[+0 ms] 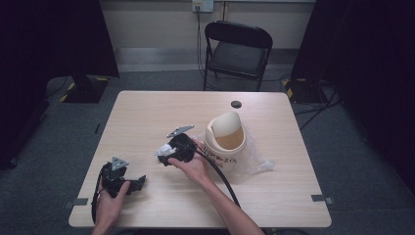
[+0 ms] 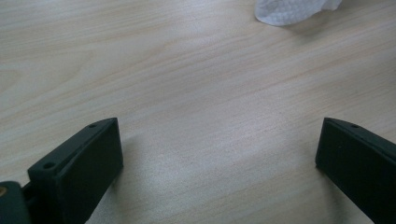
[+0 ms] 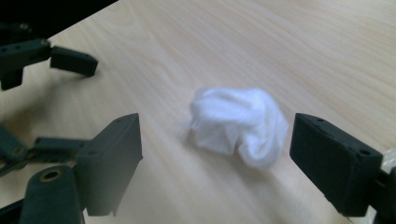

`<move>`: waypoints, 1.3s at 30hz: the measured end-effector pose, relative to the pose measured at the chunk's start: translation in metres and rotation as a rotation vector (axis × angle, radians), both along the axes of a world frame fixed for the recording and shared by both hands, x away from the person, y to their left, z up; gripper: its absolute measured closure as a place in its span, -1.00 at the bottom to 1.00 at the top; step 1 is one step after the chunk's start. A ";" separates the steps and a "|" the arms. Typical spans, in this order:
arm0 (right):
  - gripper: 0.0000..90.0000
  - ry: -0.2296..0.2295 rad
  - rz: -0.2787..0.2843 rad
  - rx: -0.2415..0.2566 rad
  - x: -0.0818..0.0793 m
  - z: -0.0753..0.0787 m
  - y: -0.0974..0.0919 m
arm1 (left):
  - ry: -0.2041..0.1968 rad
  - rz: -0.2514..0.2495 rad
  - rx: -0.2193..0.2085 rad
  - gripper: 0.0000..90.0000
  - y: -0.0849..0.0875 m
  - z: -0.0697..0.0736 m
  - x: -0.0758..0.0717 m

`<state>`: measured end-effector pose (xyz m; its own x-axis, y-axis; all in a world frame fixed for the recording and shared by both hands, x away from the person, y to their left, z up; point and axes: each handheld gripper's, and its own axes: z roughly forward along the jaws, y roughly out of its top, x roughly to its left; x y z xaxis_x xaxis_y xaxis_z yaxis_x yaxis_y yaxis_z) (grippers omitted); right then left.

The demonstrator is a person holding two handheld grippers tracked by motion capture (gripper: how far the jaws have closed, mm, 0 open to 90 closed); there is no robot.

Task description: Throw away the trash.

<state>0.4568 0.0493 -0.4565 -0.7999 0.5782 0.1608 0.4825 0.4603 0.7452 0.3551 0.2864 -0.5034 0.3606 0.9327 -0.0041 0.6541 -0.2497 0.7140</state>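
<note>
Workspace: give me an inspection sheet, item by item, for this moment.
Surface: pale wood table, dry, with a dark grommet near the far edge.
Job's things: crumpled white tissue lying loose on the table; beige swing-lid bin on a clear plastic bag.
Clutter: nothing seen.
Grippers: right gripper open, jaws either side of the tissue, not touching it; left gripper open over bare table.
Cables: black cable trails from the right gripper along the forearm.
Surroundings: black folding chair behind the table, wall socket, grey floor.
</note>
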 end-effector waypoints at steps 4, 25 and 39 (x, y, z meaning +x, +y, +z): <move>-0.62 0.022 0.020 -0.015 0.014 -0.007 0.007 | 0.001 -0.003 -0.001 -1.00 0.000 0.000 0.000; 0.38 0.044 -0.007 -0.055 0.028 -0.032 0.011 | 0.000 -0.003 0.000 -1.00 0.000 0.000 0.000; 0.72 0.049 0.014 -0.017 0.021 -0.027 0.011 | 0.000 -0.003 -0.001 -1.00 0.000 0.000 0.000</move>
